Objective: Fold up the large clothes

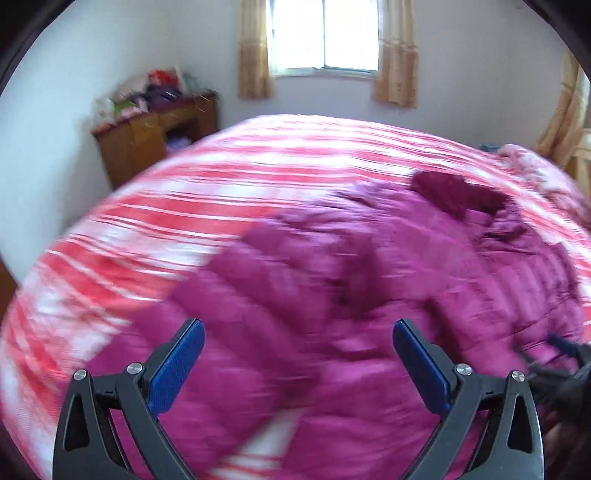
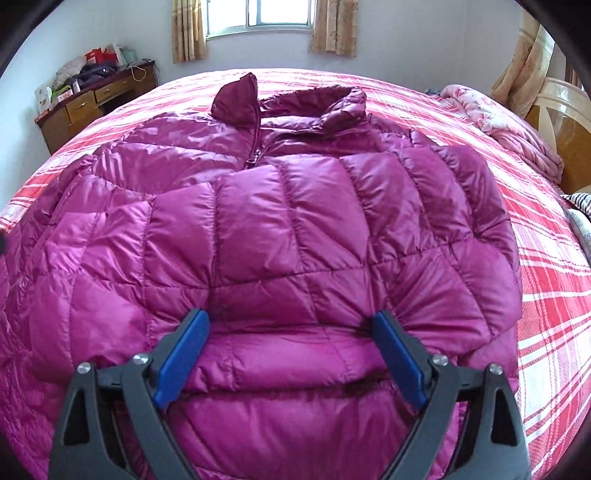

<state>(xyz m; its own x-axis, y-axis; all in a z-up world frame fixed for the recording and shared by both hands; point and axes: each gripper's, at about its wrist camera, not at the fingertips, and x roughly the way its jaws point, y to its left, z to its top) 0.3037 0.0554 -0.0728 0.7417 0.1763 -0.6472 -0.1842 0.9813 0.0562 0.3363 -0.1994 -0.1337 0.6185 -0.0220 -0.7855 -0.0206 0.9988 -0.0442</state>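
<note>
- At the bottom of the right wrist view, the right claw (image 2: 290, 325) is standing released, its blue pads spread wide with a puffed fold of the jacket (image 2: 280, 229) bulging between them; the pads look to be brushing the fabric at their tips rather than pinching it.
- That fold, judged from its cuff-like end and quilting, is a sleeve lying crosswise over the jacket's front, running left to right across the lower frame, directly ahead of and under this claw.
- At the bottom of the blurred left wrist view, the left claw (image 1: 299, 332) is also hanging released, nothing between its pads, with the jacket (image 1: 388, 280) filling the centre and right of its frame.
- The jacket is lying front up on the bed (image 2: 546, 280), its long axis running from the hem at the bottom of the frame up to the collar (image 2: 317, 103) at upper centre, zip partly shut.
- The right claw is sitting nearer the garment's middle; the left one is off toward the jacket's edge, so whichever sleeve or side remains to fold probably lies on that side.
- Beyond the bed, a cluttered wooden desk (image 2: 99, 99) is standing at upper left, and a curtained window (image 2: 258, 16) is glowing at top centre.
</note>
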